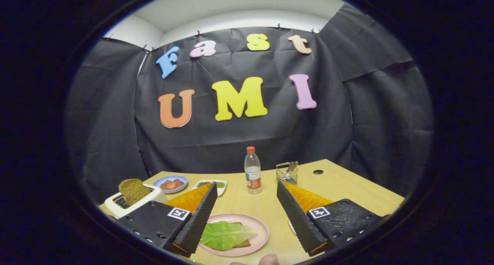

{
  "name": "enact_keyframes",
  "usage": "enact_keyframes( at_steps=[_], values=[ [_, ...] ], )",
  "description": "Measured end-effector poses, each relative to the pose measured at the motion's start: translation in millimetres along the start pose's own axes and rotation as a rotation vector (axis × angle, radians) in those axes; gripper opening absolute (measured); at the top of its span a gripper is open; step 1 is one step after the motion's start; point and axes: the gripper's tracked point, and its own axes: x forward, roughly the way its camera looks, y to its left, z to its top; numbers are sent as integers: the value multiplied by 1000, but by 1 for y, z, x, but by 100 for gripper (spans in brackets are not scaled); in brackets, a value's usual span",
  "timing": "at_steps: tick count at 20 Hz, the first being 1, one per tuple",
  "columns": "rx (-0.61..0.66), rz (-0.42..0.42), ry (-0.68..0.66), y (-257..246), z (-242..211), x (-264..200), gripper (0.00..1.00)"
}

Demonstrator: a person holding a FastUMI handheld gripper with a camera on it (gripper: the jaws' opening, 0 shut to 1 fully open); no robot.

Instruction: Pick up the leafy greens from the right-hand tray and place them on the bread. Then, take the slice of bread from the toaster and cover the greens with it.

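Note:
My gripper (247,193) is open above the table, with nothing between its two black ribbed fingers (202,216). A green leaf (225,235) lies on a brown bread slice (243,243) on the pink plate (260,228), low between the fingers and nearer the left one. Off to the left stands a white toaster (115,207) with a brown bread slice (133,189) sticking up out of its slot. The right finger hides most of a white tray (292,227).
A water bottle with a red cap (252,171) stands ahead between the fingers. A wire basket (286,174) sits to its right. A blue bowl of red pieces (170,184) and a white dish (220,184) lie beyond the left finger. A fingertip (268,260) shows near the plate.

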Motion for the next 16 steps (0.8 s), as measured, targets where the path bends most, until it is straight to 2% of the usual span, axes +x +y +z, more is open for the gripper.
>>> enact_keyframes(
  at_steps=[4, 8, 10, 16],
  values=[
    [-7, 94, 26, 76, 4, -10, 95],
    [-22, 146, 48, 145, -10, -15, 96],
    [-30, 138, 59, 168, -17, -19, 96],
    [-51, 188, 94, 239, -44, -23, 95]
  ],
)
